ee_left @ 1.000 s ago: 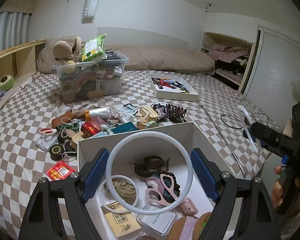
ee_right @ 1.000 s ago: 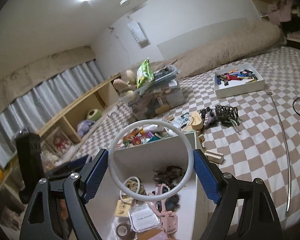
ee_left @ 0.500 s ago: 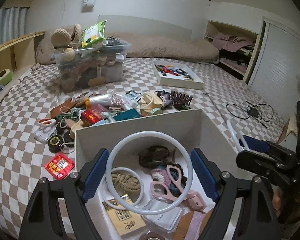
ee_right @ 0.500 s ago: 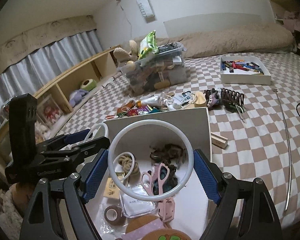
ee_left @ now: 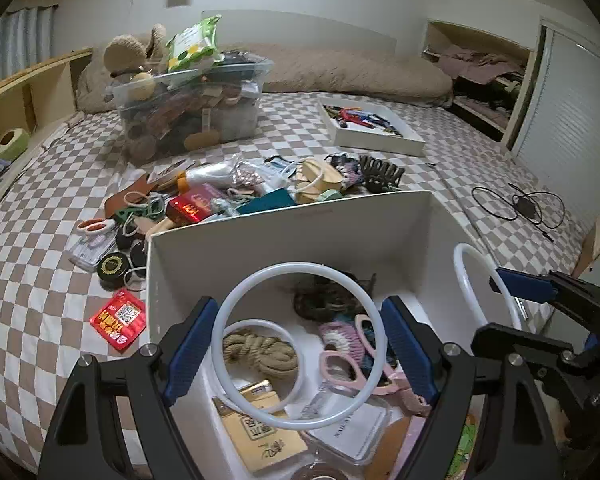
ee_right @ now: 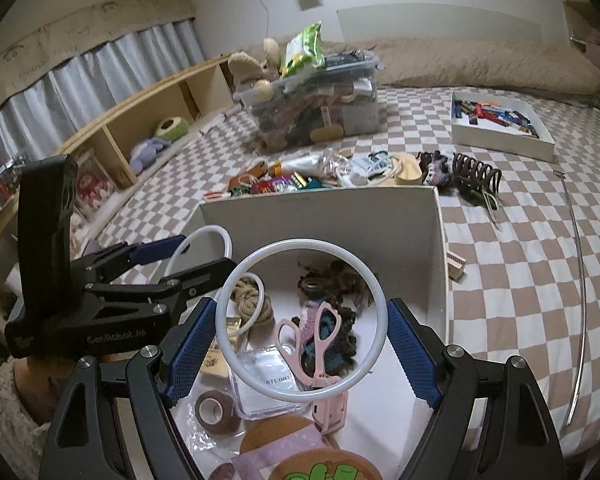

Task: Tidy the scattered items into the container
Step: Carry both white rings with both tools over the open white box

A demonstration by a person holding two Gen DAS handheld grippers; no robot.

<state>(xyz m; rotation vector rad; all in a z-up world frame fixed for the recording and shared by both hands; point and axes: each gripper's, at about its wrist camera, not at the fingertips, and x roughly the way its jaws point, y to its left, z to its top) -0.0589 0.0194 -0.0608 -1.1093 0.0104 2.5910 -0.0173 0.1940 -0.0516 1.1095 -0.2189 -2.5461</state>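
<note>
Left wrist view: left gripper (ee_left: 300,354) clenched on a white ring (ee_left: 299,358), blue pads touching its two sides, hanging over the open white box (ee_left: 284,236). Inside the box, under the ring: one coil of rope (ee_left: 260,352) circled by one smaller white ring (ee_left: 260,364), one pair of pink scissors (ee_left: 356,356), one dark hair tie bundle (ee_left: 324,300), one clear case (ee_left: 352,432), one yellow packet (ee_left: 260,436). Beyond the far wall of the box, a pile of scattered items (ee_left: 236,196) on the checkered bedspread (ee_left: 32,280); one red packet (ee_left: 119,319) just left of the box. At right, right gripper (ee_left: 500,308) gripping a second white ring (ee_left: 485,292) over the box's right edge.

Right wrist view: right gripper (ee_right: 302,344) clamped on its white ring (ee_right: 302,326), above the pink scissors (ee_right: 314,340) and clear case (ee_right: 268,380) in the box (ee_right: 320,216). One roll of brown tape (ee_right: 214,412) lower left. Left gripper (ee_right: 196,256) close beside, at left, holding its ring (ee_right: 200,252) over the box's left edge. One dark claw clip (ee_right: 476,176) and one clear storage bin (ee_right: 320,100) further off; one flat white tray (ee_right: 500,136) well apart.
</note>
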